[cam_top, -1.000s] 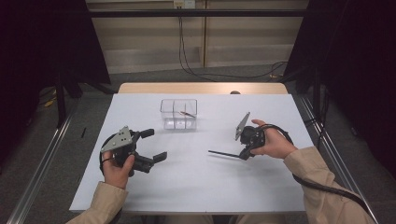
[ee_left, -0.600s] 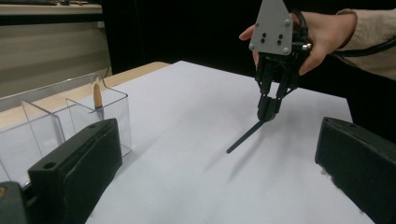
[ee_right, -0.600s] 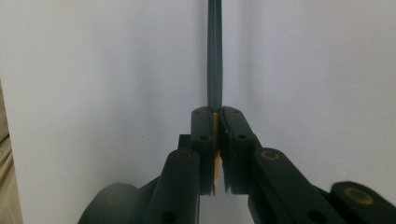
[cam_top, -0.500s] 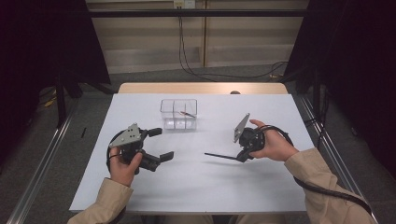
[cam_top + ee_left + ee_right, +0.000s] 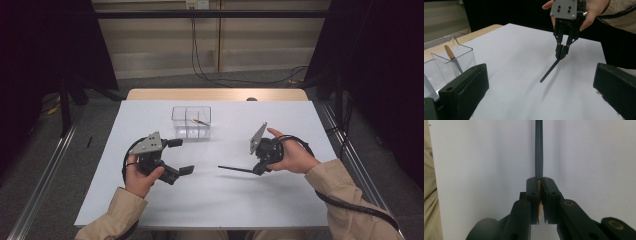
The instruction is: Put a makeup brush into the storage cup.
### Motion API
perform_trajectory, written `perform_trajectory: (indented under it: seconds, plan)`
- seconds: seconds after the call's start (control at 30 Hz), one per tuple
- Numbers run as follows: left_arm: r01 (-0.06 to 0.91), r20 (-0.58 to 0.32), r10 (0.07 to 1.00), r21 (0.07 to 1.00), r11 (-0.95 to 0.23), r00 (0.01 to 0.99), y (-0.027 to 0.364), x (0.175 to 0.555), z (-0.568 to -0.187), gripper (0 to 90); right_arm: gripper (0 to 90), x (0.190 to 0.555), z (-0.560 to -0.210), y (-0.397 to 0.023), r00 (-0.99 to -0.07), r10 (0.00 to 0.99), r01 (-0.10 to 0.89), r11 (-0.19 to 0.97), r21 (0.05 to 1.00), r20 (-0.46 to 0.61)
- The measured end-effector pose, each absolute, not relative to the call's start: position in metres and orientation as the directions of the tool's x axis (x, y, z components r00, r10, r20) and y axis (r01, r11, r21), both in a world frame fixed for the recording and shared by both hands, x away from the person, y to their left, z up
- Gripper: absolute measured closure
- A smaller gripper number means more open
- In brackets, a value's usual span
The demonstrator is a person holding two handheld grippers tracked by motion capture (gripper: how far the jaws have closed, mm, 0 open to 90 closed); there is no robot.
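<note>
Gripping a slim dark pencil (image 5: 239, 170) by its wooden end, the right gripper (image 5: 260, 169) is seen low over the white paper-covered table (image 5: 300, 210), its jaws pinched shut on the stick so that the free end is pointed toward the middle of the table, the far tip hanging just above the sheet or resting on it; which of the two cannot be told. In the right gripper view the pencil (image 5: 538, 150) is shown clamped squarely between the pads, running straight ahead. Against the frames of a second ago, the right hand is found almost unmoved, while the left gripper (image 5: 181, 156) is shown carried inward from the table's left side toward the pencil, its jaws spread wide and empty. From the left gripper view, the dark stick (image 5: 550, 70) is framed between those open jaws, well ahead of them. A clear plastic divided box (image 5: 191, 121), with a second pencil (image 5: 201, 122) leaning inside, is left untouched at the back. A hand-over or a two-handed hold on the pencil is judged to be the step being prepared.
</note>
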State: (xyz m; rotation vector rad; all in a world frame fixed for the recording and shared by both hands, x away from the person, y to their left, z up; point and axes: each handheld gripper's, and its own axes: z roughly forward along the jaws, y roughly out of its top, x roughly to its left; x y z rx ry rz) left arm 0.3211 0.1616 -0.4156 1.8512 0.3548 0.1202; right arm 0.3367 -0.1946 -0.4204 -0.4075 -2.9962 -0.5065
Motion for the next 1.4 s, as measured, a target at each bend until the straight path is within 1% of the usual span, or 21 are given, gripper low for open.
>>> perform_trajectory:
  seconds: [0.37,0.6,1.07,1.4]
  plan:
    - [0.176,-0.103,0.271,0.949,-0.262,0.957,0.148,0.323,-0.416,0.0,84.4,0.334,-0.419,-0.189,-0.968,0.224,0.249,0.917,0.313,0.114]
    - [0.175,-0.103,0.268,0.95,-0.26,0.958,0.146,0.323,-0.417,0.0,84.4,0.329,-0.418,-0.18,-0.975,0.195,0.22,0.926,0.306,0.11]
    - [0.183,-0.114,0.251,0.944,-0.273,0.961,0.143,0.323,-0.419,0.0,84.4,0.323,-0.412,-0.158,-0.984,0.143,0.168,0.932,0.322,0.102]
    - [0.193,-0.109,0.225,0.898,-0.396,0.968,0.13,0.323,-0.416,0.0,84.4,0.322,-0.414,-0.155,-0.985,0.134,0.162,0.938,0.307,0.112]
